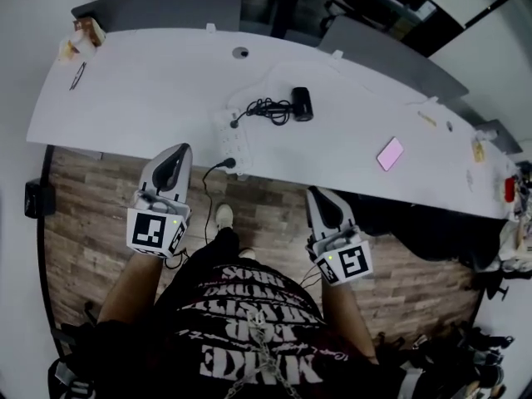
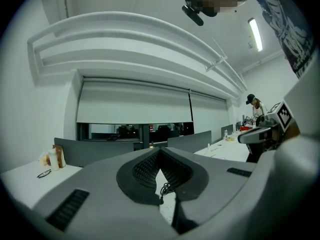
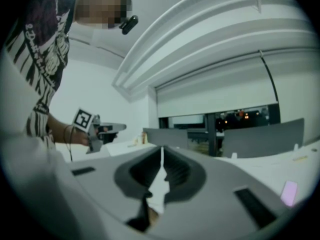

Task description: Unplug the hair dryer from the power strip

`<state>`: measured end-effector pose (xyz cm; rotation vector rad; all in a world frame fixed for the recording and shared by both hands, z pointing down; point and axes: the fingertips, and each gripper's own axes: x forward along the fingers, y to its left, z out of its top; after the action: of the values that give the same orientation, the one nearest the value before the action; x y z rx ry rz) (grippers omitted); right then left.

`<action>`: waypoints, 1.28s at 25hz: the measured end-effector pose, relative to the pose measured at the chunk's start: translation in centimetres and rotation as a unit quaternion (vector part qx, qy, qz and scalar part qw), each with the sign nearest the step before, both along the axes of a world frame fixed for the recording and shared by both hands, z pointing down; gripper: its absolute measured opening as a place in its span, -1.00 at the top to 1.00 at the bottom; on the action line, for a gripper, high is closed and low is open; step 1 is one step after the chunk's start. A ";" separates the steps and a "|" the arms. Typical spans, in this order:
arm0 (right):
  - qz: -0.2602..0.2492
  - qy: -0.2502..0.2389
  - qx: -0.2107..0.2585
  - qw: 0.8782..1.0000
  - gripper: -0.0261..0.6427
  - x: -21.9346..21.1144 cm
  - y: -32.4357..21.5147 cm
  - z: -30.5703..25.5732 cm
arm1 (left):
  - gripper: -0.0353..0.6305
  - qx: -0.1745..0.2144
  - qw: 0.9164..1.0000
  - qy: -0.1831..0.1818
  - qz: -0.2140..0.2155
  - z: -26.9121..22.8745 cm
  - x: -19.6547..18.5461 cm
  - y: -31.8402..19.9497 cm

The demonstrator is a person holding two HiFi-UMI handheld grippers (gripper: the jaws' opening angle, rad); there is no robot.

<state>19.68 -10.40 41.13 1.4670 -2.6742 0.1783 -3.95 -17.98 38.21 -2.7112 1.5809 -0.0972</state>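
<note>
On the white table (image 1: 150, 98) lies a black hair dryer (image 1: 302, 104) with its black cord (image 1: 266, 109) coiled to its left. The white power strip (image 1: 235, 140) sits near the table's front edge, and a black plug (image 1: 226, 164) at its near end trails a cable down off the edge. My left gripper (image 1: 177, 152) is shut and empty, held level just left of the strip at the table edge. In the left gripper view the coiled cord (image 2: 165, 189) shows below the closed tips of the left gripper (image 2: 160, 151). My right gripper (image 1: 318, 196) is shut and empty, short of the table; its closed tips (image 3: 161, 151) point across the tabletop.
A pink phone (image 1: 390, 153) lies on the table to the right, glasses (image 1: 77, 75) and snack packets (image 1: 83, 36) at the far left. Grey partitions (image 1: 158, 8) line the far side. Another person (image 2: 256, 106) stands far off. Wood floor (image 1: 91, 214) lies beneath.
</note>
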 end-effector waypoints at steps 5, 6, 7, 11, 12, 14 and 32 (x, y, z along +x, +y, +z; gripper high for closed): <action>-0.010 0.009 -0.003 1.000 0.81 -2.4 -3.3 -0.6 | 0.82 0.005 1.000 0.011 -0.005 -0.2 -2.3 -2.7; -0.013 0.011 -0.001 1.000 0.81 -3.0 -4.1 -0.8 | 0.82 0.004 1.000 0.014 -0.008 -0.1 -2.9 -3.3; -0.016 0.014 0.002 1.000 0.81 -3.6 -4.8 -1.0 | 0.82 0.003 1.000 0.016 -0.010 0.0 -3.5 -3.8; -0.026 0.027 0.003 0.999 0.81 -6.2 -6.6 -1.5 | 0.82 -0.005 1.000 0.030 0.000 1.3 -5.2 -5.0; -0.026 0.030 0.005 0.999 0.81 -6.6 -6.9 -1.7 | 0.82 -0.005 0.999 0.031 0.008 1.7 -5.3 -5.4; -0.027 0.037 0.009 0.999 0.81 -7.4 -7.4 -1.9 | 0.82 -0.011 0.999 0.025 0.019 2.6 -5.3 -6.1; -0.074 0.023 -0.028 0.997 0.81 -8.7 -11.2 2.6 | 0.82 -0.080 0.995 -0.018 0.050 9.6 -0.1 -9.3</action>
<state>11.00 -21.56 43.77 1.2367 -2.7021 0.2051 -4.00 -27.26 47.83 -2.8861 1.4853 -0.2821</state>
